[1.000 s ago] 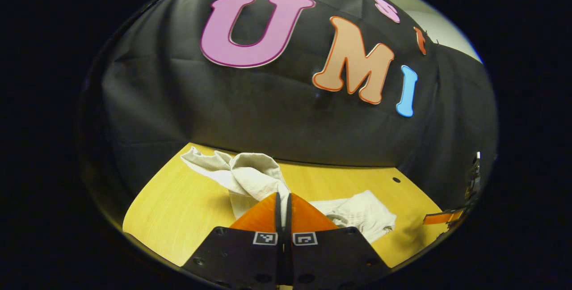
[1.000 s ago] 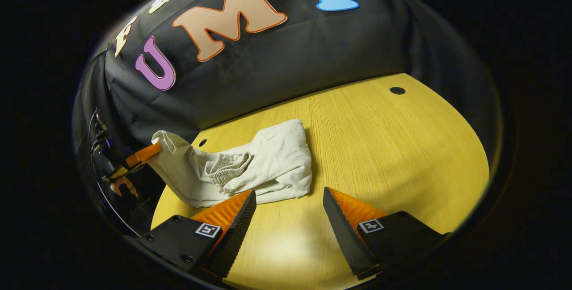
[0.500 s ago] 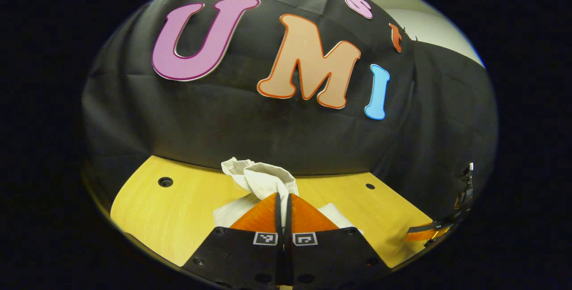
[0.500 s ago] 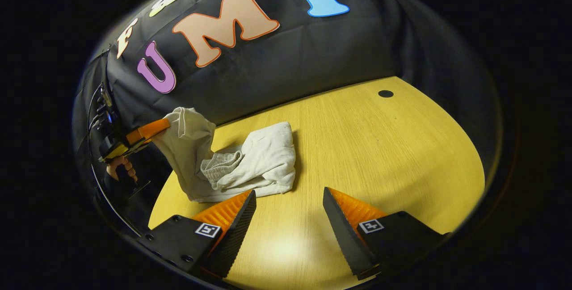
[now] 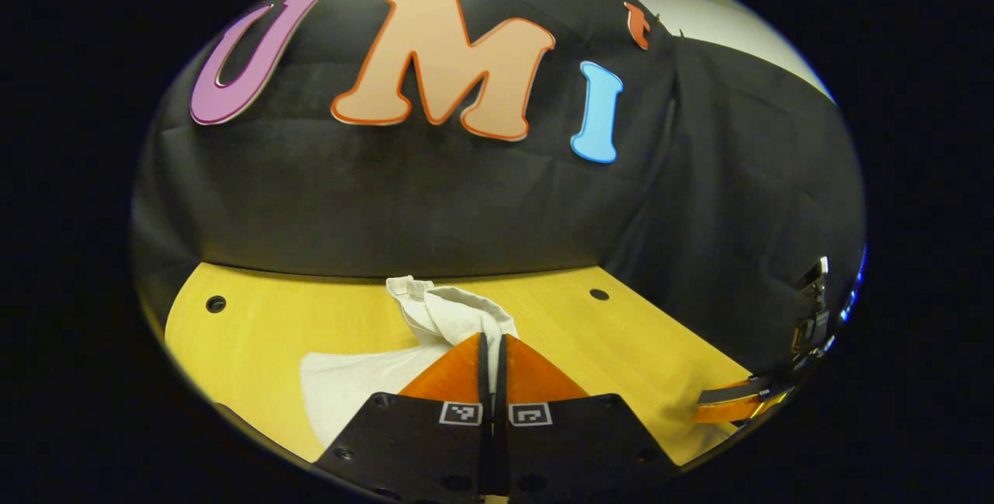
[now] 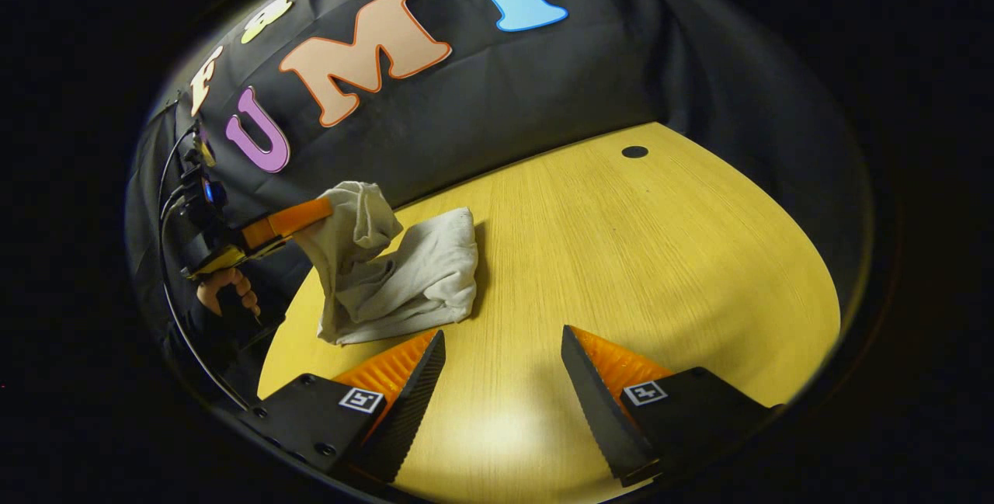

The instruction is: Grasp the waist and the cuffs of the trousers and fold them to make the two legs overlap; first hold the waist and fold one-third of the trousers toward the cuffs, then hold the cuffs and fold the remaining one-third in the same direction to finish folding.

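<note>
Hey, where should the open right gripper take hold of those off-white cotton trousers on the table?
Probably the near bottom edge of the off-white cotton trousers, coming in low from the right gripper side. That hem lies flat on the yellow wooden table just ahead of its open jaws, while the left gripper holds the lifted far end.

We are looking low along each gripper over the desk (image 5: 256, 325) toward the cloth wall (image 6: 497, 108); both views are sharing the trousers (image 6: 404, 279), nearer on the left.
</note>
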Action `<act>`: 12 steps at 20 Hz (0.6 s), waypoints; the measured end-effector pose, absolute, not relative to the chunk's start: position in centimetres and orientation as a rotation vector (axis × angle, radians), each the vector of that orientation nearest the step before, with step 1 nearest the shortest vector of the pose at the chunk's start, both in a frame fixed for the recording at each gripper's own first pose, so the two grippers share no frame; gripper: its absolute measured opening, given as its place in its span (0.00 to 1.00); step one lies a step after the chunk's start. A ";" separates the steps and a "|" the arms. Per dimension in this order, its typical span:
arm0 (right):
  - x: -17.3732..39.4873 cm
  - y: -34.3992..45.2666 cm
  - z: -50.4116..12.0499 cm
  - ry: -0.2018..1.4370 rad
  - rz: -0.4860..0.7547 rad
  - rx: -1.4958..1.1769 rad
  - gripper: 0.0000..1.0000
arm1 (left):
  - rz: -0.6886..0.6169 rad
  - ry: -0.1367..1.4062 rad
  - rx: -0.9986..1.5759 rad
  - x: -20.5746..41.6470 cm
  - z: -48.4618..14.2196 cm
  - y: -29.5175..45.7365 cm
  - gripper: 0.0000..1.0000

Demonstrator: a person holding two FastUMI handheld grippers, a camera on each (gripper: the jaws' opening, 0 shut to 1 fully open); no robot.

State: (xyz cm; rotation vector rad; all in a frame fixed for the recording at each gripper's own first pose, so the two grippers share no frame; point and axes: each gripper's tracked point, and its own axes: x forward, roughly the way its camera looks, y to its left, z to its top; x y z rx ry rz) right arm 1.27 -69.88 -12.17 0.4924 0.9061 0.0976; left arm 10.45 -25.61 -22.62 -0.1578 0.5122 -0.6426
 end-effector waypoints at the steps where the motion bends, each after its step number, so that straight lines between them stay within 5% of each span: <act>1: 1.0 -70.1 -12.1 0.906 0.096 0.490 0.96 | -0.647 0.525 -0.137 10.2 -23.6 -26.3 0.00; 9: 0.6 -70.8 -12.0 0.901 0.142 0.486 0.96 | -0.643 0.647 -0.024 5.1 -31.1 -28.1 0.02; 12: 1.2 -69.8 -11.3 0.903 0.194 0.483 0.96 | -0.618 0.609 -0.044 3.6 -29.2 -27.4 0.76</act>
